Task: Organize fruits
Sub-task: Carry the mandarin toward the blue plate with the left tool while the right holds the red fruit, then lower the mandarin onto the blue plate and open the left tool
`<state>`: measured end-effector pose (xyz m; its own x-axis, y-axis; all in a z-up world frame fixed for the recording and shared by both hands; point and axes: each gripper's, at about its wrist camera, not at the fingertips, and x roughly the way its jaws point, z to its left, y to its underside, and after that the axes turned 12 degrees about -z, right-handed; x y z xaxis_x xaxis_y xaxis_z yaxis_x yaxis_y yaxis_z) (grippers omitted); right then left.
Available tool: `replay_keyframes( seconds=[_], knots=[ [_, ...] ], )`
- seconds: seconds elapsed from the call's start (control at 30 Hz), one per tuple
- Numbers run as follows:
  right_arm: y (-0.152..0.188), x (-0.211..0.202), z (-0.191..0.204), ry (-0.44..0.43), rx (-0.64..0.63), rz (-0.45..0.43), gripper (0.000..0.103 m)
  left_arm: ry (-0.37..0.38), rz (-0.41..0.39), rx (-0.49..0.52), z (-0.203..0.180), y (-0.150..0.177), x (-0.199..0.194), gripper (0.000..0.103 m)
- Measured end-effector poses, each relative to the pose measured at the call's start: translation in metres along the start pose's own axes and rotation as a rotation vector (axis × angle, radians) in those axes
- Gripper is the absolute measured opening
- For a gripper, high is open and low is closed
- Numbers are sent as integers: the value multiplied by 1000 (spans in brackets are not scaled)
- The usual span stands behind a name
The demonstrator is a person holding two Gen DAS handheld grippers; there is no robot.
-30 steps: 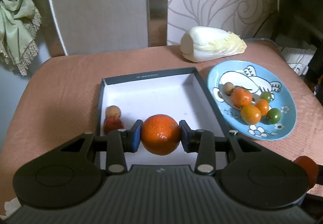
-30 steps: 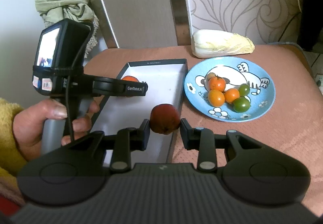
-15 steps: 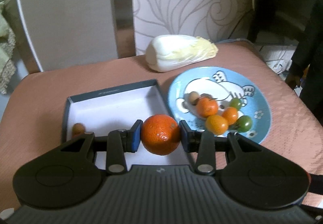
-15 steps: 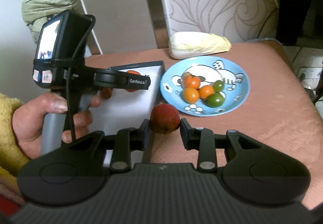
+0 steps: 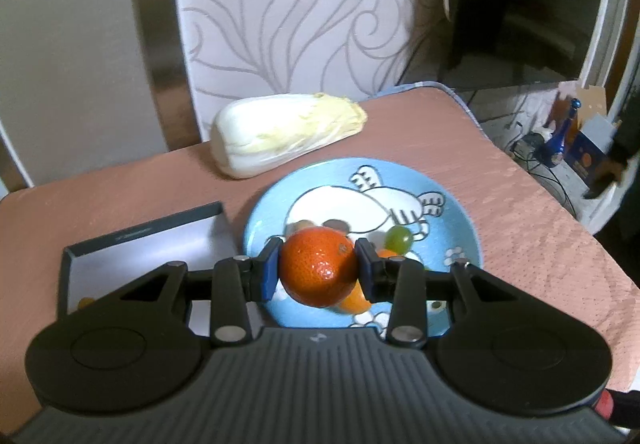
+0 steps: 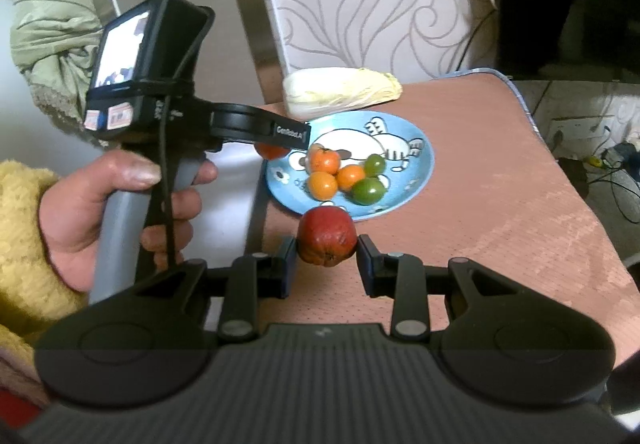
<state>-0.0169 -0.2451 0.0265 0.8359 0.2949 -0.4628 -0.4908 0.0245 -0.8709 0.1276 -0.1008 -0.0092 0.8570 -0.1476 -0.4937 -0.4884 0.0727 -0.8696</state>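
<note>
My left gripper [image 5: 318, 271] is shut on an orange mandarin [image 5: 316, 270] and holds it above the left part of the blue cartoon plate [image 5: 456, 216]. The plate holds several small orange and green fruits [image 6: 340, 176]. My right gripper [image 6: 327, 260] is shut on a dark red fruit [image 6: 326, 240], above the tablecloth just in front of the plate [image 6: 416, 164]. In the right wrist view the left gripper [image 6: 276, 142] is at the plate's left edge with the mandarin [image 6: 272, 151] partly hidden under it. The white-lined box [image 5: 132, 256] lies left of the plate.
A Chinese cabbage [image 5: 284, 132] lies behind the plate near the table's far edge. A small orange fruit [image 5: 84, 302] sits in the box's left corner. Patterned chair backs [image 5: 288, 16] stand behind the table. The table's right edge [image 5: 560, 200] drops to a cluttered floor.
Both grippers have moved right, away from the box towards the plate, each still holding its fruit. The left gripper now hangs over the plate.
</note>
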Motion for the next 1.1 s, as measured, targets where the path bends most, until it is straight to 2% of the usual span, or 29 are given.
replay_keyframes(
  seconds=[0.47, 1.1],
  knots=[
    [0, -7, -12, 77, 24, -10, 35, 74, 17, 38, -27, -4, 25, 45],
    [-3, 2, -11, 95, 18, -4, 35, 68, 22, 45, -30, -19, 58, 45]
  ],
)
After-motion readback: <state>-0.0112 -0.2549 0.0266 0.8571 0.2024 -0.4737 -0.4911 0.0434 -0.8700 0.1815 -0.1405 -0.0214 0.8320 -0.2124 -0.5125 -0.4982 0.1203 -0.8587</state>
